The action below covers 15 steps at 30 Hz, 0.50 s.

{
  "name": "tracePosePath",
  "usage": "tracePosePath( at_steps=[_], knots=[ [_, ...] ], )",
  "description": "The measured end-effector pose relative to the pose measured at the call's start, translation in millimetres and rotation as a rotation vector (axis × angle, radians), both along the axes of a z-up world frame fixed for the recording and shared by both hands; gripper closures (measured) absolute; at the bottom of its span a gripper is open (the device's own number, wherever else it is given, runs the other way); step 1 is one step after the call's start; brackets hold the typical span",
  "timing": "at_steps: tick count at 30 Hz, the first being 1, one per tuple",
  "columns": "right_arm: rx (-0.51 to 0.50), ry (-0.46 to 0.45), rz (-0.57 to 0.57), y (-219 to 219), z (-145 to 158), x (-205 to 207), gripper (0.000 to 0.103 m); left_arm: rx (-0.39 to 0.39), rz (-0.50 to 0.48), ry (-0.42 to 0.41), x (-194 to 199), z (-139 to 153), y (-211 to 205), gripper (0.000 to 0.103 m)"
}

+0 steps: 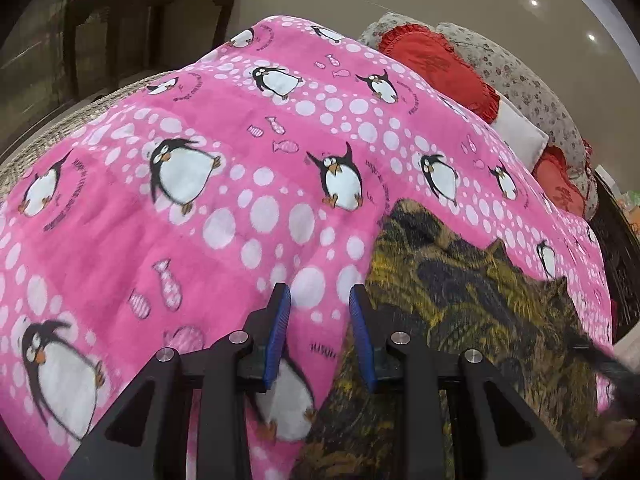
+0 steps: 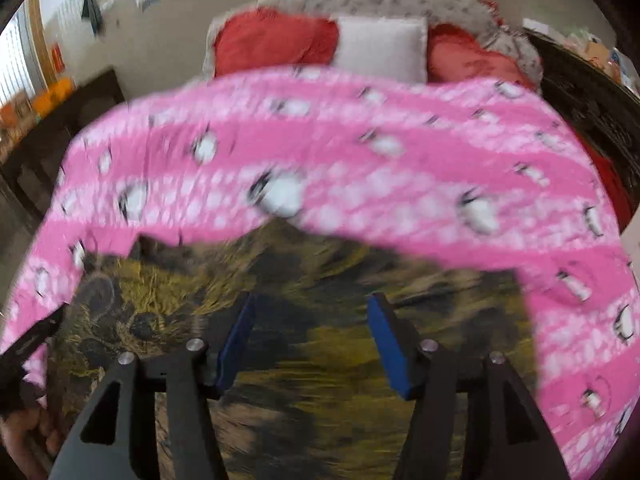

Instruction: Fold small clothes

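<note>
A small garment (image 1: 460, 300) in a dark olive, yellow and black pattern lies spread on a pink penguin blanket (image 1: 200, 240). My left gripper (image 1: 320, 290) hovers at the garment's left edge. Its blue pads stand a little apart, and only blanket shows between them. In the right wrist view, which is blurred, my right gripper (image 2: 313, 298) is over the middle of the garment (image 2: 180, 288). Its jaws are wide apart and hold nothing. The other gripper shows as a black shape at the left edge, with a hand (image 2: 24, 432) below it.
The pink blanket (image 2: 360, 160) covers a bed. Red pillows (image 1: 436, 68), a white pillow (image 1: 516, 128) and a floral cushion (image 1: 532, 80) are piled at the head. A dark wooden shelf (image 1: 140, 32) stands to the far left, and dark furniture (image 2: 592, 108) to the right.
</note>
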State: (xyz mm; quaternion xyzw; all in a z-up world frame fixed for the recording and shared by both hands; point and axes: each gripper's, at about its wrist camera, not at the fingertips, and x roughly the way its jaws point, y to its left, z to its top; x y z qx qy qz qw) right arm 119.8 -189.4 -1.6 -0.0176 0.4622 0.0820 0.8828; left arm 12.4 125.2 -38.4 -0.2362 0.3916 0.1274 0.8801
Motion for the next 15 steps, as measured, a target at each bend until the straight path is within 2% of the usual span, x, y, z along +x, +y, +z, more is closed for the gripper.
tracePosePath(
  at_steps=[2, 3, 4, 6, 10, 13, 15],
  knots=[
    [-0.079, 0.048, 0.007, 22, -37, 7, 0.037, 0.03, -0.015, -0.003, -11, 0, -4, 0.092],
    [-0.092, -0.035, 0.004, 25, -38, 2, 0.028, 0.046, -0.023, -0.006, -16, 0, -7, 0.092],
    [-0.099, -0.046, 0.006, 25, -41, 3, 0.025, 0.061, -0.028, -0.01, -20, 0, -10, 0.092],
    [-0.036, -0.035, 0.009, 18, -40, 7, 0.022, 0.084, -0.029, -0.018, -23, 2, -13, 0.092],
    [0.086, -0.063, 0.037, -10, -19, -5, 0.024, 0.065, -0.033, 0.023, -16, 11, -6, 0.092],
    [0.033, -0.154, 0.037, -37, 11, -21, 0.024, 0.106, -0.016, -0.045, -17, 46, -11, 0.091],
    [-0.018, -0.181, 0.027, -60, 25, -27, 0.024, 0.134, -0.076, -0.113, -9, 72, -32, 0.084]
  ],
)
